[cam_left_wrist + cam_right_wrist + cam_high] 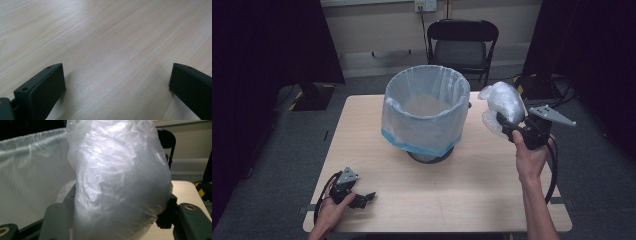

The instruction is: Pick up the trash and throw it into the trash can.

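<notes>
I am holding a crumpled clear plastic bag (503, 106) pinched between the jaws of my right gripper (507, 128) — raised above the table's (472, 195) right side, just beside the lined bin (426, 112). My left gripper (362, 199) is resting near the front-left corner, jaws spread wide, gripping nothing. I judge the bag is picked up but not yet dropped in — the bin looks empty.

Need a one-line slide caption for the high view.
Right gripper holds a crumpled plastic bag beside the lined bin; left gripper rests open on the table.
</notes>
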`<state>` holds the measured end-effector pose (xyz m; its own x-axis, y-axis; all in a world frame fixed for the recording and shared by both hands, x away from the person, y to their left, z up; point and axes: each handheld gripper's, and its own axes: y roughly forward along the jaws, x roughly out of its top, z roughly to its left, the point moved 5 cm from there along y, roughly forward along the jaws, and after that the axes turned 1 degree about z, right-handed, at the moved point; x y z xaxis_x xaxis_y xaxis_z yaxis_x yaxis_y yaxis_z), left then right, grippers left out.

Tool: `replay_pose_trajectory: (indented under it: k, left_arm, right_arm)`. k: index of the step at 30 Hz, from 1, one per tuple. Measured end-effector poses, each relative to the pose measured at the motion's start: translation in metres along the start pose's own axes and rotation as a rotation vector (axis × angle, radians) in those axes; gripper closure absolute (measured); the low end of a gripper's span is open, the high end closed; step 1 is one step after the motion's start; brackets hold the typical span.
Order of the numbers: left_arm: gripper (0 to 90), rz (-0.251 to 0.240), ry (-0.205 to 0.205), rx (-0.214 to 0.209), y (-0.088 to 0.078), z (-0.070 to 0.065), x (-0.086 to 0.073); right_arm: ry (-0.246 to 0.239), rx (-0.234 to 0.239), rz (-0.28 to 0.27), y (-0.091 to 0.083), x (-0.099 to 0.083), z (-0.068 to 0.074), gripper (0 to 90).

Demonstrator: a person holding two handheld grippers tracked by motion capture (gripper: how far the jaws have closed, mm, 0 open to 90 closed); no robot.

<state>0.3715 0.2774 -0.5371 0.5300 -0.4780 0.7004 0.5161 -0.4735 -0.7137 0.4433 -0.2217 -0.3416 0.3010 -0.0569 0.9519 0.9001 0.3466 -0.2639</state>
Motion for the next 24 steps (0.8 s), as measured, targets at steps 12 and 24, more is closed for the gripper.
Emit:
replay_pose_trajectory:
  k: [12, 24]
  left_arm:
    - [0.0, 0.000, 0.000, 0.000, 0.000, 0.000, 0.000]
    - [0.0, 0.000, 0.001, -0.001, 0.000, 0.000, 0.000]
  right_arm:
    - [-0.075, 0.027, -0.094, 0.007, 0.051, 0.016, 39.9]
    - [-0.072, 0.137, -0.153, 0.022, 0.080, 0.046, 40.0]
